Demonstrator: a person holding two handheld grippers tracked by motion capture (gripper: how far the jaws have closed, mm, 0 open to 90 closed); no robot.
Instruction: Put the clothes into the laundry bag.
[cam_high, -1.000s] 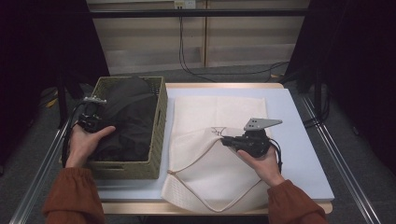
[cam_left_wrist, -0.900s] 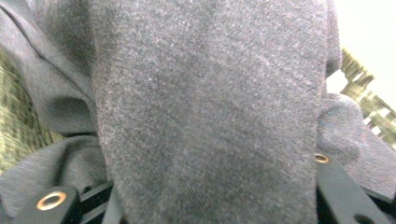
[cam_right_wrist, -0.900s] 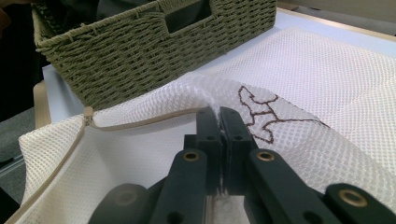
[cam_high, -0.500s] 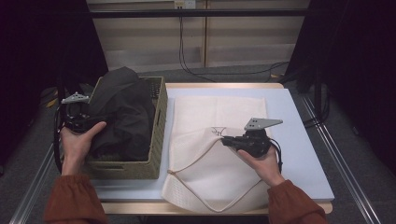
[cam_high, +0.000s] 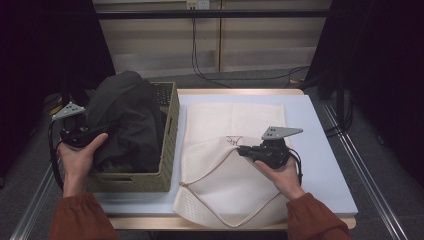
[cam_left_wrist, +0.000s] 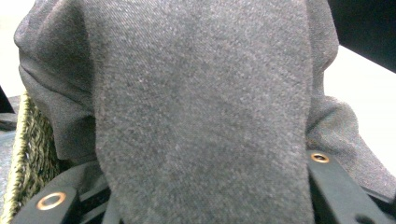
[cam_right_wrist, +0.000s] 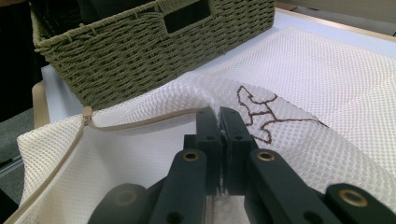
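My left gripper (cam_high: 102, 131) now lifts the cloth (cam_high: 127, 120) higher from the basket (cam_high: 167, 145), clamped. Up close, my right gripper (cam_right_wrist: 219, 116) pinches the bag (cam_right_wrist: 299, 84).

A pale blue table top (cam_high: 320, 150) on a wooden frame stands before light wooden wall panels (cam_high: 250, 35); grey floor (cam_high: 380, 165) and black cables (cam_high: 200, 60) lie beyond.

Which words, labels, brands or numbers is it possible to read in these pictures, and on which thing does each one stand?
No text can be read with certainty.
Brown stitched mark on the white mesh bag: possibly letters, too unclear to read; in the high view it is too small.
Woven basket: no label visible.
Dark garment: no tag or print visible.
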